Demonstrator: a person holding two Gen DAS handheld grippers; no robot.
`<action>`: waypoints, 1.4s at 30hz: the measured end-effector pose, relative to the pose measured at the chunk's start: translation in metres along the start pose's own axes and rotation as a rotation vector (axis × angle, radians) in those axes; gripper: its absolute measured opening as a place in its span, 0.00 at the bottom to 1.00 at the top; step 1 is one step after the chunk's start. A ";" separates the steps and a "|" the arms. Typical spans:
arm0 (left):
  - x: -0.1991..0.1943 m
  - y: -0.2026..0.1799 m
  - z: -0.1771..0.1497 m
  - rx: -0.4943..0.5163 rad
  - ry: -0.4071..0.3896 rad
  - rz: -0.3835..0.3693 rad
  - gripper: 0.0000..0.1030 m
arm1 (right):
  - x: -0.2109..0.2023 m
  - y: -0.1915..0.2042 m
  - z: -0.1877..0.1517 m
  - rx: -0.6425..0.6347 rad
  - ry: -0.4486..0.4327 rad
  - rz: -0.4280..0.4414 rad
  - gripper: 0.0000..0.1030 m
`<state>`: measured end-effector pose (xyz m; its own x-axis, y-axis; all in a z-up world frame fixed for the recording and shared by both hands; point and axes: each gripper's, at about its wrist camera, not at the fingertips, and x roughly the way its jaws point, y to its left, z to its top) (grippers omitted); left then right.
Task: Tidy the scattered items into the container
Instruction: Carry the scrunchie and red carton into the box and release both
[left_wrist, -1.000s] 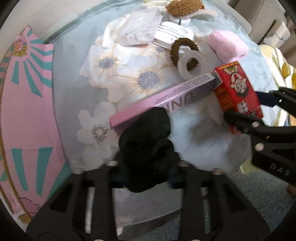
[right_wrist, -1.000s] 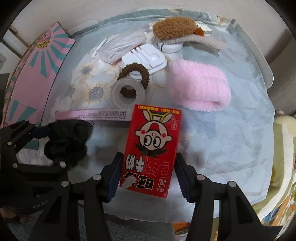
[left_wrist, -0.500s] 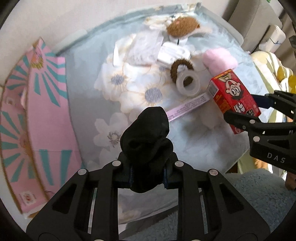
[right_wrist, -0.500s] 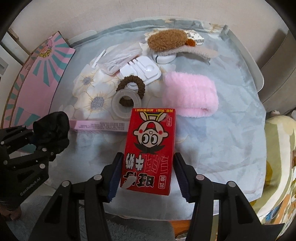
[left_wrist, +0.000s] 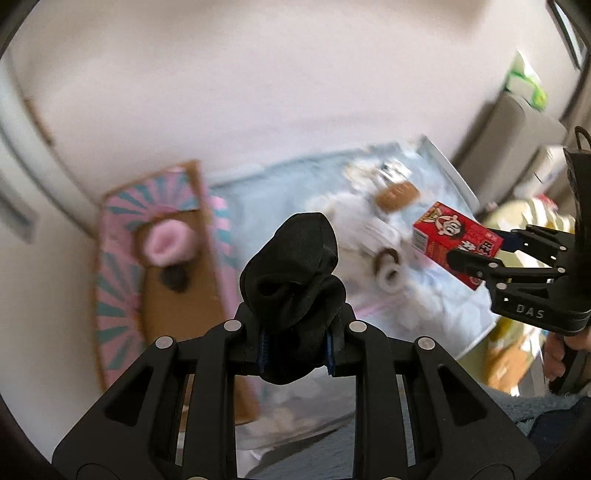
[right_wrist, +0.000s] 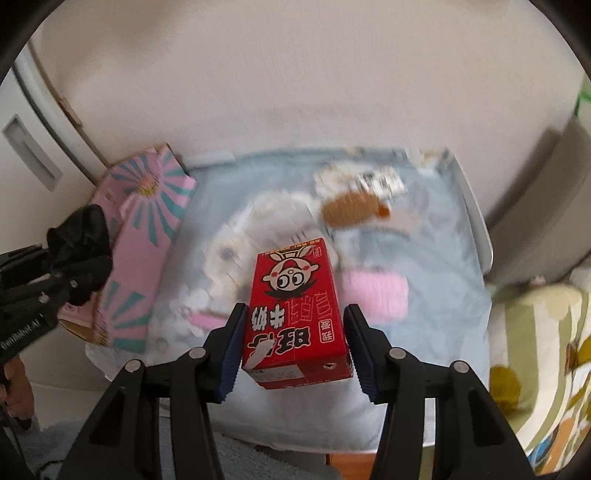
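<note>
The left gripper (left_wrist: 295, 347) pinches a bunched black cloth (left_wrist: 293, 275) between its two pads; the cloth bulges above the fingers and hangs slightly below them, clear of the table. In the right wrist view the same cloth appears at 9 o'clock, raised beside the box. The right gripper (right_wrist: 291, 345) clamps a red carton (right_wrist: 295, 314) printed with a cartoon face; both blue pads press the carton's long sides, and the carton points away from the camera toward 12 o'clock, held above the table. In the left wrist view this carton sits at 3 o'clock, tilted, with the person's hand (left_wrist: 561, 354) on the gripper handle below it. The container is a pink-and-teal cardboard box (left_wrist: 118, 266) at 9 o'clock in the left wrist view, standing against the left edge of the table; it lies open, and a pink fluffy item (left_wrist: 164, 245) and a small dark item (left_wrist: 175, 278) rest on its brown inside floor. The table (right_wrist: 476, 229) carries a pale blue flowered cloth (right_wrist: 424, 350). Blurred items remain scattered on it: a brown furry piece (right_wrist: 349, 210) near 12 o'clock, a pink fluffy band (right_wrist: 376, 293) just right of the carton, a flat pink box (right_wrist: 207, 318) partly hidden at the carton's left, and a clear tape roll (left_wrist: 389, 277).
</note>
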<state>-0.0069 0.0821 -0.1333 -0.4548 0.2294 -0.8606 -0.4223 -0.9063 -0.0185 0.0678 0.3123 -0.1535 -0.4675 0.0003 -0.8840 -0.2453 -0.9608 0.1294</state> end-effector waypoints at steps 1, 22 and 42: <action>-0.003 0.007 0.000 -0.007 -0.006 0.028 0.19 | -0.004 0.004 0.006 -0.016 -0.009 0.006 0.47; 0.038 0.129 -0.072 -0.409 0.173 0.118 0.19 | 0.060 0.200 0.063 -0.433 0.139 0.376 0.47; 0.070 0.142 -0.071 -0.488 0.219 0.159 0.45 | 0.124 0.254 0.089 -0.586 0.211 0.363 0.47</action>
<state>-0.0426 -0.0561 -0.2321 -0.2874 0.0443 -0.9568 0.0745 -0.9949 -0.0685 -0.1284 0.0928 -0.1904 -0.2445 -0.3440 -0.9066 0.4184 -0.8809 0.2214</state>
